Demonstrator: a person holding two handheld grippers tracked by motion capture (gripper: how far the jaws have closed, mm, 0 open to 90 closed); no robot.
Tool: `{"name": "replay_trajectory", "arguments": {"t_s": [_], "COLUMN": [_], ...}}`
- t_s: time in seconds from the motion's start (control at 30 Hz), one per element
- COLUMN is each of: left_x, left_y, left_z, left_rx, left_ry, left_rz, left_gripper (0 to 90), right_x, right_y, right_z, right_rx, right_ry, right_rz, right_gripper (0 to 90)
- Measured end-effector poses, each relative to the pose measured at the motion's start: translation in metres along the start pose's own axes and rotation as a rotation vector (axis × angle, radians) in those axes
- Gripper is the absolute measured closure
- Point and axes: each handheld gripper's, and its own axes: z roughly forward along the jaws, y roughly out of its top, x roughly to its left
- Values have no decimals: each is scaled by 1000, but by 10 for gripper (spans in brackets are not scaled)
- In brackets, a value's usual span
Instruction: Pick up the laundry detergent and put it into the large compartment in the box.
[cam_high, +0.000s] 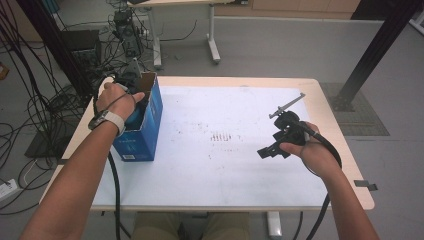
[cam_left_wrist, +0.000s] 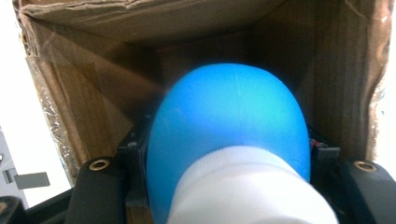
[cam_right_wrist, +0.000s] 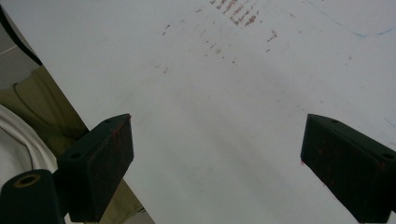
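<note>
Nearest the person's edge of the tabletop (cam_high: 210, 190), nothing to handle, bare white sheet with faint brown marks. Further in at right, right hand-held gripper (cam_right_wrist: 215, 154) held over the sheet, jaws wide apart, nothing between them, idle. Further in at left, left hand-held gripper (cam_left_wrist: 224, 186) closed on blue bottle (cam_left_wrist: 229, 121) with white cap (cam_left_wrist: 247, 186), pads pinching its sides. Bottle's blue end already inside the open mouth of the blue cardboard box (cam_high: 142, 125), brown inner walls around it, box standing near the left rim. Step judged: putting bottle into box, mid-insertion. Next move probably calls for pushing deeper, keeping clear of the walls, then opening jaws; right could steady the box if it tips.
</note>
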Motion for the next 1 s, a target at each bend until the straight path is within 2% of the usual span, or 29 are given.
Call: {"name": "replay_trajectory", "arguments": {"t_s": [0.5, 0.8, 1.0], "left_x": [4, 5, 7], "left_y": [-2, -3, -4], "left_z": [0, 0, -1], "left_rx": [-12, -15, -20], "left_ry": [-19, -17, -22], "left_rz": [2, -12, -5], "left_gripper": [364, 314, 289], "right_x": [1, 1, 1], "right_y": [2, 1, 2], "right_z": [-1, 1, 1], "right_rx": [3, 4, 6], "right_ry": [0, 0, 1], "right_rz": [-2, -1, -1], "right_gripper": [92, 92, 92]}}
